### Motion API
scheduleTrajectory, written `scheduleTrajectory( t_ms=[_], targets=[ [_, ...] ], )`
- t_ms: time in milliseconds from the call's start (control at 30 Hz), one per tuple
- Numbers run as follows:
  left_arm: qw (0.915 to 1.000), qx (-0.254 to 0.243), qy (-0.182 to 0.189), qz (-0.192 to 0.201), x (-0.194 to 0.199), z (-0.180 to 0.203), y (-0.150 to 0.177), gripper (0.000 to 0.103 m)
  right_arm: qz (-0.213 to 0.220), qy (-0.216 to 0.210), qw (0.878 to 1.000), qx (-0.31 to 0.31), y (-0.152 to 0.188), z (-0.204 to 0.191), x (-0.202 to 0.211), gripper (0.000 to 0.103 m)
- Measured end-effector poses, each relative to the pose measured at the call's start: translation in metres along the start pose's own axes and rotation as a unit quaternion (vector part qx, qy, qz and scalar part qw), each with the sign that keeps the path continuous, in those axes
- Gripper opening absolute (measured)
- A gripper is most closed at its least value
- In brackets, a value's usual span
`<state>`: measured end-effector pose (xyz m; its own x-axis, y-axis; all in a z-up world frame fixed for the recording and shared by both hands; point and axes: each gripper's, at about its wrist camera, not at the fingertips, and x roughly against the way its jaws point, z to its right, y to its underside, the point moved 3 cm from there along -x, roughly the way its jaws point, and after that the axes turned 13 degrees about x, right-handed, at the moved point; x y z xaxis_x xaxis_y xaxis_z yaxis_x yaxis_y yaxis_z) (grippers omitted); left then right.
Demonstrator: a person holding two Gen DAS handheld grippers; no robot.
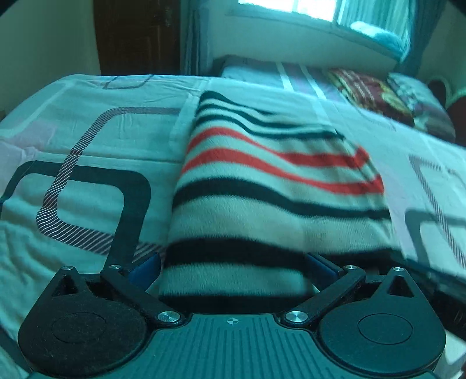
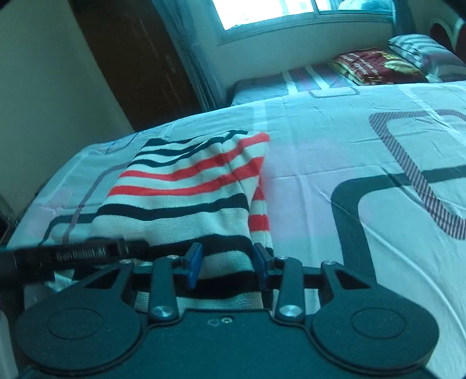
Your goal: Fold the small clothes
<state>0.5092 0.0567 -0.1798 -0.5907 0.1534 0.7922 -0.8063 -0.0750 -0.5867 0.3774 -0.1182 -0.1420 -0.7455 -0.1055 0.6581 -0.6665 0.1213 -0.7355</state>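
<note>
A small knitted garment [image 1: 262, 180] with white, navy and red stripes lies on the bed, folded over. Its near edge runs between the blue pads of my left gripper [image 1: 233, 265], whose jaws stand wide apart around the cloth. In the right wrist view the same garment [image 2: 186, 186] drapes from the bed into my right gripper [image 2: 228, 262]. Its blue pads [image 2: 194, 263] stand apart with the cloth's near hem between them. The left gripper's body [image 2: 78, 253] shows at the left of the right wrist view, beside the cloth.
The bed sheet [image 1: 87, 163] is pale with dark rounded-rectangle patterns. A folded dark red blanket [image 2: 375, 65] and a pillow [image 2: 419, 49] lie at the far end. A wooden door [image 2: 139, 67] and a window [image 2: 262, 11] are behind the bed.
</note>
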Motion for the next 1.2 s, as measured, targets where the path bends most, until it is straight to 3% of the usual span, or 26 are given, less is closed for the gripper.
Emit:
scheduleTrajectory(
  t_ms=[133,267,533,667,867,1100,1200],
  targets=[
    [0.9996,-0.011,-0.020,-0.014,0.009,0.001,0.010,0.103,-0.001,-0.005,1.000,0.000,0.003,-0.007,0.012,0.050],
    [0.9957,-0.043,-0.063,0.053,0.041,-0.001,0.022,0.103,-0.004,-0.013,1.000,-0.007,0.008,-0.012,0.029,0.065],
    [0.9956,-0.028,-0.048,0.076,0.130,-0.021,0.027,0.103,-0.021,-0.021,0.999,-0.024,0.023,-0.031,0.102,0.102],
    [0.9967,-0.018,-0.041,0.068,0.173,-0.033,0.032,0.103,-0.002,0.000,1.000,0.031,0.027,-0.054,0.147,0.102],
    [0.9946,0.005,-0.041,0.095,0.238,-0.046,0.053,0.103,0.043,0.005,0.997,0.060,0.027,-0.074,0.214,0.102],
    [0.9896,0.031,-0.056,0.129,0.311,-0.041,0.104,0.103,0.103,0.087,0.982,0.131,0.046,-0.083,0.280,0.102],
    [0.9894,0.031,-0.055,0.131,0.337,-0.035,0.132,0.103,0.114,0.085,0.982,0.126,0.065,-0.080,0.307,0.102]
  ],
)
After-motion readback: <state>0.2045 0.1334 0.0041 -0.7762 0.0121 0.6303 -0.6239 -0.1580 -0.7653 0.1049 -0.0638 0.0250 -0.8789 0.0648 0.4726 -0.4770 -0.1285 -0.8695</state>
